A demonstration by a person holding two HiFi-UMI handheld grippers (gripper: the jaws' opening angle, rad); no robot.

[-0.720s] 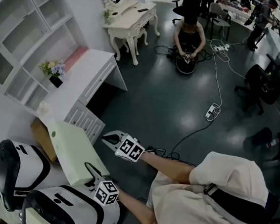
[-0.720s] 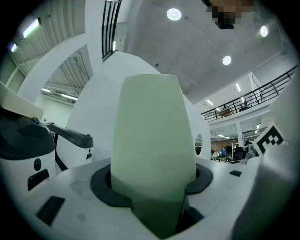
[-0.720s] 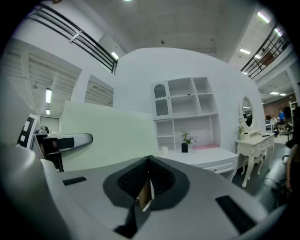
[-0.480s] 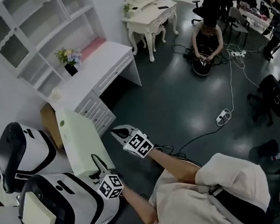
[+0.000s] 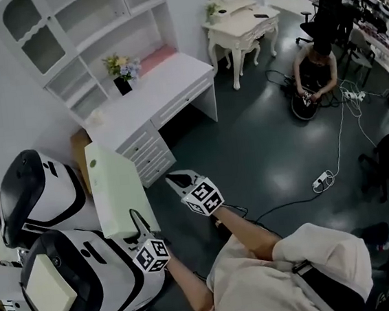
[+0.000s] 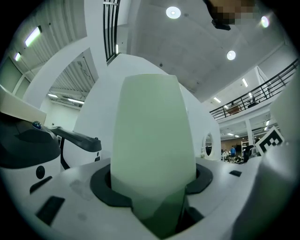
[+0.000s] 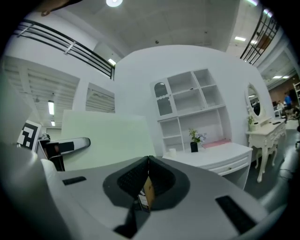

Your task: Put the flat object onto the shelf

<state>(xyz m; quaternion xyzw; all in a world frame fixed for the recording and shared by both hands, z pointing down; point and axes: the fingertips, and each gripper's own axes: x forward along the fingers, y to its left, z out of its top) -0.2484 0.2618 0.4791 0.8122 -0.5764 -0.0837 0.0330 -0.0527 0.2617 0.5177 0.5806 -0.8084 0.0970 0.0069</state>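
The flat object (image 5: pixel 119 190) is a pale green board, held upright and tilted at the lower left of the head view. My left gripper (image 5: pixel 141 222) is shut on its lower edge. In the left gripper view the board (image 6: pixel 152 140) fills the space between the jaws. My right gripper (image 5: pixel 176 181) hovers just right of the board, shut and empty. In the right gripper view its jaws (image 7: pixel 148 161) meet with nothing between them, and the board (image 7: pixel 105 138) stands to their left. The white shelf unit (image 5: pixel 91 31) stands against the wall at the far left, above a white desk (image 5: pixel 153 93).
A flower pot (image 5: pixel 122 76) and a pink item (image 5: pixel 160 55) sit on the desk. A cardboard box (image 5: pixel 79 146) stands beside its drawers. Two white pod-shaped machines (image 5: pixel 40 195) crowd the left. A dressing table (image 5: pixel 243 25), a crouching person (image 5: pixel 314 76) and a power strip (image 5: pixel 322 181) lie beyond.
The shelf and desk have slid rightward and downward in the head view. Both grippers have shifted slightly right with the board still gripped; the right jaws stay together.
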